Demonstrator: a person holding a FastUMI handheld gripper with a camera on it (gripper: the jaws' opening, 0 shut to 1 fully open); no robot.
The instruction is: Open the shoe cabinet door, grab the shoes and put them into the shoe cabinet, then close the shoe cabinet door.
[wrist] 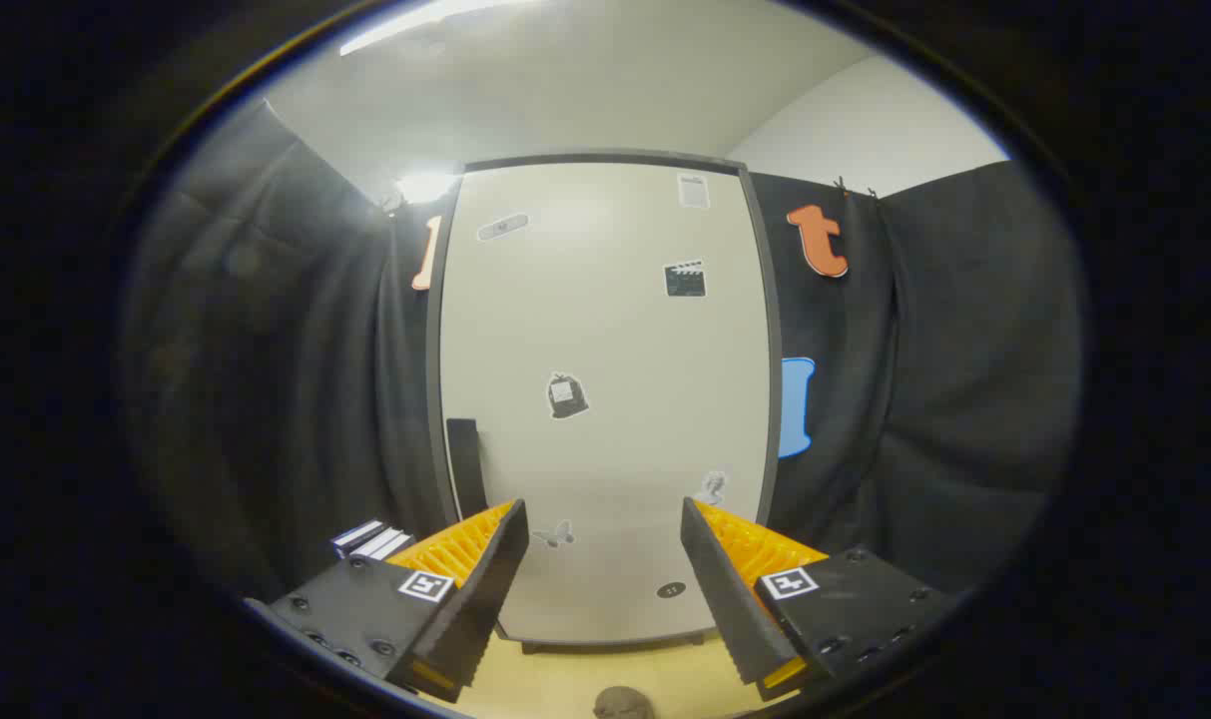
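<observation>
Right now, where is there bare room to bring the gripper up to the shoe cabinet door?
The open gripper has nothing between its fingers; bare floor runs ahead to the closed cabinet door. It is tighter by the dark handle beside the curtain, and by the small object near the fingers.

Closed cabinet door (pixel 605 399) blocks the way beyond the spread jaws.

We see a pale wooden floor (pixel 565 679) under the booth. The shoe cabinet (pixel 605 399) stands on it with its cream door shut, just beyond the tongs (pixel 605 559), whose fingers are spread apart with nothing between them. A small grey-brown object (pixel 622 703), too blurred to identify, lies on the floor nearer us.
</observation>
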